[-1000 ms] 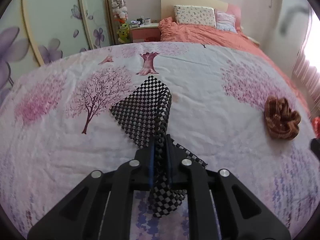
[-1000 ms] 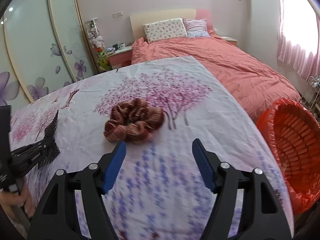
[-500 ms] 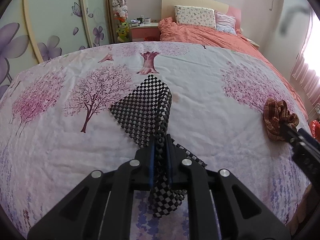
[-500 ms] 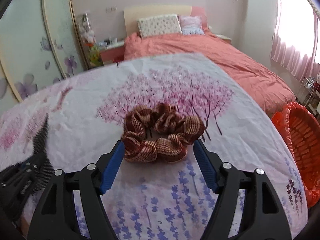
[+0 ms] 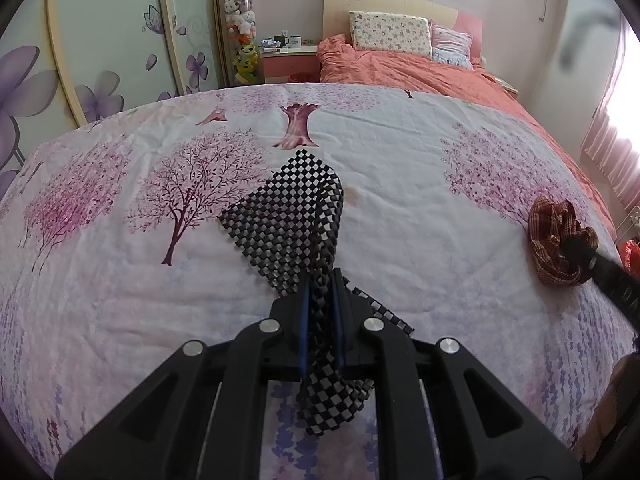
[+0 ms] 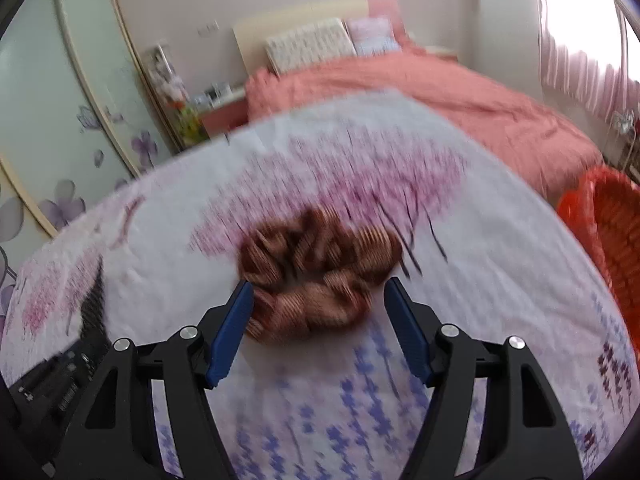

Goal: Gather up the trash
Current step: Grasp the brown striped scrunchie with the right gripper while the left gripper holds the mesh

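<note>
My left gripper (image 5: pixel 320 288) is shut on a black checkered mesh mat (image 5: pixel 288 216), which drapes from its jaws onto the flowered bedsheet (image 5: pixel 120 280). A brown plaid scrunchie (image 6: pixel 320 264) lies on the sheet between the blue pads of my right gripper (image 6: pixel 319 286), whose jaws are closing. The left pad sits at the scrunchie's edge and the right pad stands a little apart from it. The right wrist view is blurred by motion. In the left wrist view the scrunchie (image 5: pixel 552 236) lies at the far right with a black finger (image 5: pixel 600 268) across it.
A red plastic basket (image 6: pixel 612 232) stands off the bed's right side. Beyond the sheet lie an orange duvet (image 5: pixel 420 72) and pillows (image 5: pixel 390 34). A nightstand (image 5: pixel 288 60) and a flowered wardrobe (image 5: pixel 100 40) stand at the back left. Pink curtains (image 6: pixel 580 68) hang on the right.
My right gripper has moved forward over the sheet so that the scrunchie now sits between its pads. The left gripper and the mesh mat have stayed put.
</note>
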